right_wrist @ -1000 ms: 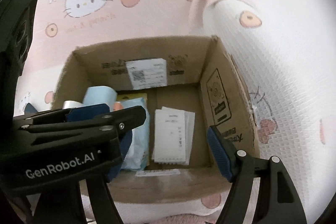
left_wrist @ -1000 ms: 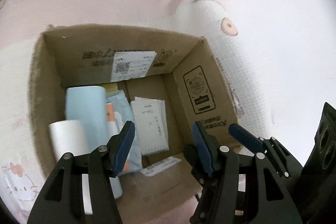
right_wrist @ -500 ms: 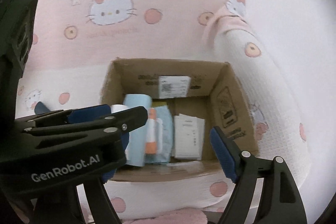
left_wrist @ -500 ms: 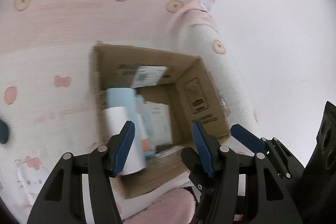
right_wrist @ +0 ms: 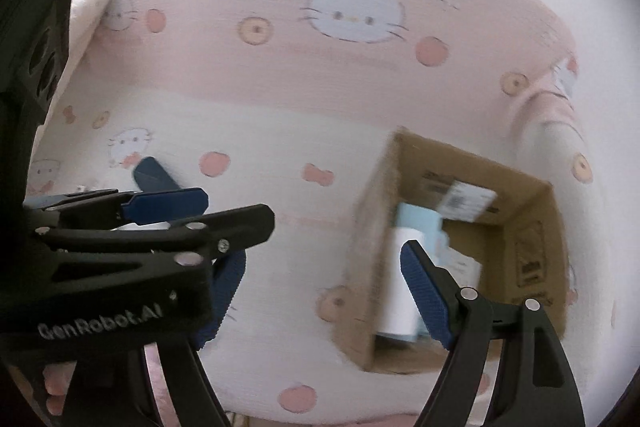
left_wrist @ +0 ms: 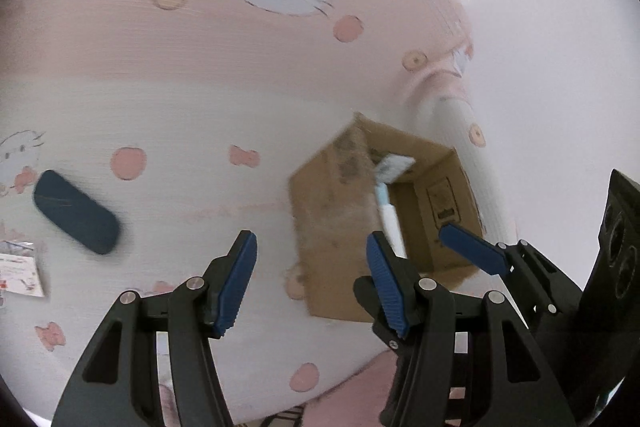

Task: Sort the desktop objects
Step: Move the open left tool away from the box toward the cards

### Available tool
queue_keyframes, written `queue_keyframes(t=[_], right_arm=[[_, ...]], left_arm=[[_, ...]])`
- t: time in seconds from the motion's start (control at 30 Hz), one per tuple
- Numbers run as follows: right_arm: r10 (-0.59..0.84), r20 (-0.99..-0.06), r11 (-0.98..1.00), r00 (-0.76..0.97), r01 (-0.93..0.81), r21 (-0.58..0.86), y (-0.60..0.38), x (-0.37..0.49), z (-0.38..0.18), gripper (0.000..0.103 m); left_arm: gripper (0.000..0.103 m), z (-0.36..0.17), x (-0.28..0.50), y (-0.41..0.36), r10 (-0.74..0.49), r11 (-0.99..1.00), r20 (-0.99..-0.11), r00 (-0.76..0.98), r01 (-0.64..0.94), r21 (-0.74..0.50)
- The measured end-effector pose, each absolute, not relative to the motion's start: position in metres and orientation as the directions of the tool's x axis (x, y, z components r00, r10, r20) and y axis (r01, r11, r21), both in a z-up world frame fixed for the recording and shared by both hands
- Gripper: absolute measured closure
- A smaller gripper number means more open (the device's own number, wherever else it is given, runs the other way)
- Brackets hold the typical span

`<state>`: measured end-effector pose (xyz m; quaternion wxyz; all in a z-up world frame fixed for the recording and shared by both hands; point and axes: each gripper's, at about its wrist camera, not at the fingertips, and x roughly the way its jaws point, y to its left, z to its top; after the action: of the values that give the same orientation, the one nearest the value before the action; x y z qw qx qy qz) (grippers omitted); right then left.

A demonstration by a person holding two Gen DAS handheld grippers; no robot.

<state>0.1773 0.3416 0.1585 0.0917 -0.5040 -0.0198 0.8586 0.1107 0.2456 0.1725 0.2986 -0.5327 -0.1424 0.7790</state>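
An open cardboard box (left_wrist: 336, 223) (right_wrist: 368, 267) stands on a pink and white cartoon-cat blanket and holds a white roll (right_wrist: 400, 291), a pale blue pack (right_wrist: 418, 217) and papers. A dark blue oval case (left_wrist: 75, 211) (right_wrist: 154, 174) lies on the blanket far to the left. Beside it a small printed packet (left_wrist: 18, 273) lies at the left edge. My left gripper (left_wrist: 312, 281) is open and empty, above the blanket left of the box. My right gripper (right_wrist: 320, 291) is open and empty too, its right finger over the box.
The blanket (left_wrist: 200, 87) (right_wrist: 280, 107) covers the whole surface and rolls up into a fold (right_wrist: 560, 119) at the right behind the box. The left gripper's black body (right_wrist: 100, 267) fills the lower left of the right wrist view. A white wall lies beyond.
Both grippers have pulled back and swung left away from the box. The box now sits smaller and to the right, and the dark case and packet have come into view.
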Motion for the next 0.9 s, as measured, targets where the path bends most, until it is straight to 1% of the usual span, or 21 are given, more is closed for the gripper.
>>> queue_keyframes(t=[0.13, 0.3, 0.5, 0.67, 0.8, 0.9], right_arm=[[0.147, -0.871, -0.987, -0.47, -0.121, -0.101, 0.31, 0.161, 0.154, 0.024], [0.104, -0.895, -0.994, -0.434, -0.069, -0.082, 0.27, 0.132, 0.132, 0.024], [0.069, -0.921, -0.996, -0.384, 0.028, -0.086, 0.226, 0.092, 0.098, 0.024], [-0.006, -0.938, -0.997, -0.347, 0.07, -0.02, 0.197, 0.058, 0.072, 0.024], [-0.089, -0.945, -0.994, -0.315, 0.095, 0.062, 0.172, 0.038, 0.051, 0.024], [-0.154, -0.942, -0.987, -0.3, 0.1, 0.129, 0.155, 0.027, 0.038, 0.024]], left_arm=[[0.042, 0.16, 0.101, 0.207, 0.626, -0.777, -0.737, -0.257, -0.291, -0.558], [0.042, 0.131, 0.086, 0.151, 0.631, -0.775, -0.722, -0.285, -0.27, -0.571], [0.042, 0.094, 0.069, 0.076, 0.583, -0.807, -0.729, -0.359, -0.152, -0.57], [0.042, 0.068, 0.056, 0.017, 0.548, -0.813, -0.729, -0.41, -0.056, -0.58], [0.042, 0.064, 0.054, -0.015, 0.497, -0.843, -0.751, -0.435, -0.036, -0.536], [0.042, 0.061, 0.059, -0.032, 0.425, -0.888, -0.788, -0.446, -0.039, -0.457]])
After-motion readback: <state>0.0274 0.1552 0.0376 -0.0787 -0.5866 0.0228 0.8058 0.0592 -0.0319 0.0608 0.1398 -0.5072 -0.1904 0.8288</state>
